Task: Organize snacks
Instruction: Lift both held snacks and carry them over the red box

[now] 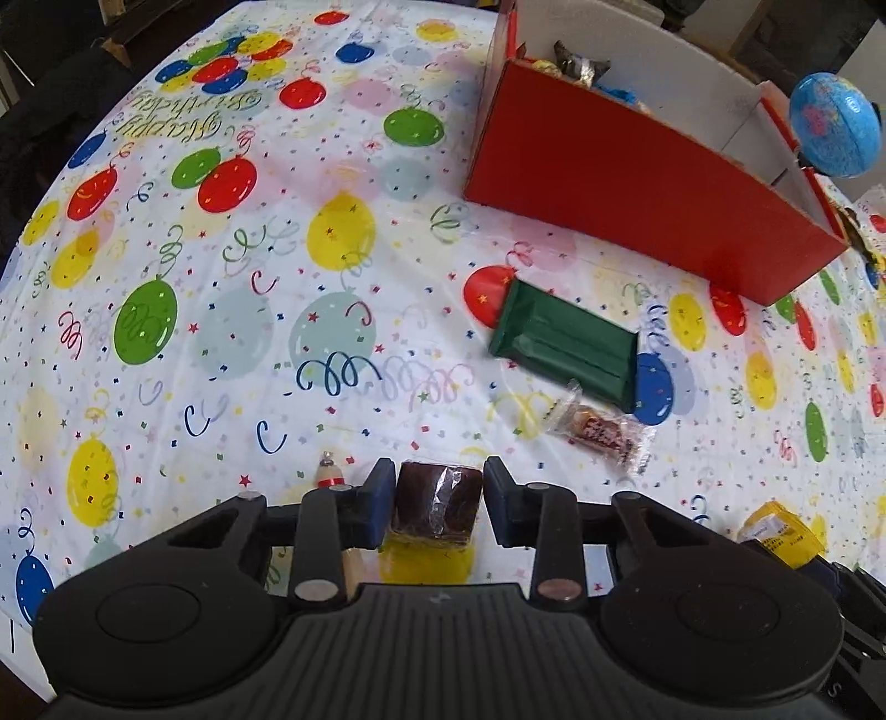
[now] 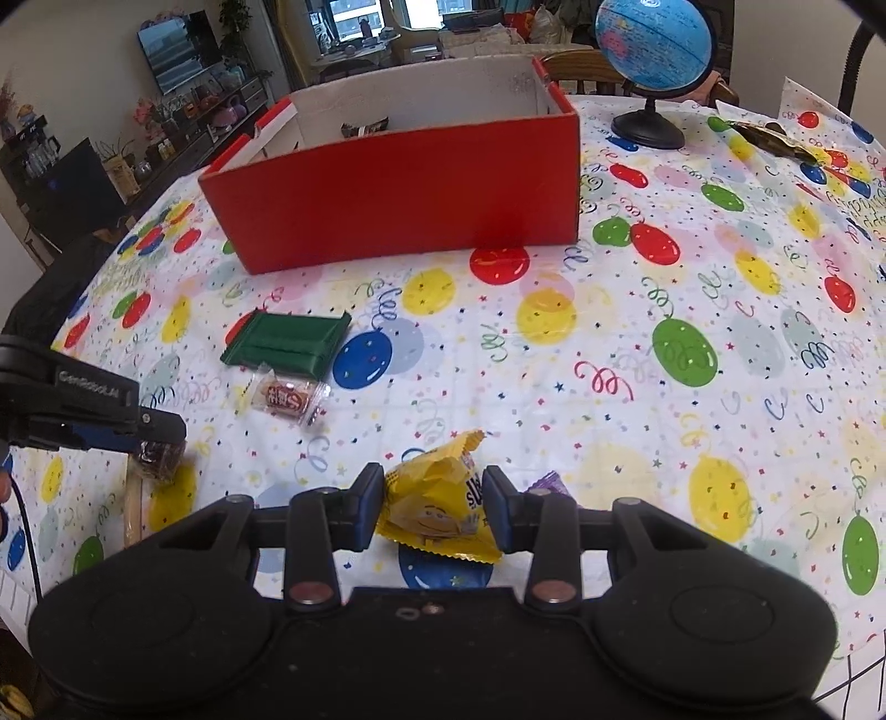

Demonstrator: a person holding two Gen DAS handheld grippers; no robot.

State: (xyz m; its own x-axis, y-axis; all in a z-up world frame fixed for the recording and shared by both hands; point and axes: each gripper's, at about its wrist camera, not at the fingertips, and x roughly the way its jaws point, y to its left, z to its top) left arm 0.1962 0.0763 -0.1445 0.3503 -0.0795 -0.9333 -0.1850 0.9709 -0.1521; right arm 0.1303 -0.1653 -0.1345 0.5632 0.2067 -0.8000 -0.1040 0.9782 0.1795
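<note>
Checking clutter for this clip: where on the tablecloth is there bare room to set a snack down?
Free: the wide stretch left of the red box in the left wrist view, and the cloth between the box and globe down to the near edge. Crowded: around the green packet and clear-wrapped candy.

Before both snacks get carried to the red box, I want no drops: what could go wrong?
1. The left hand-held gripper has a gap at one pad beside the brown wrapped snack; it may slip.
2. The right hand-held gripper pinches a crinkly yellow packet, which could slide out.
3. The red box has a tall front wall; a low carry could hit it.
</note>
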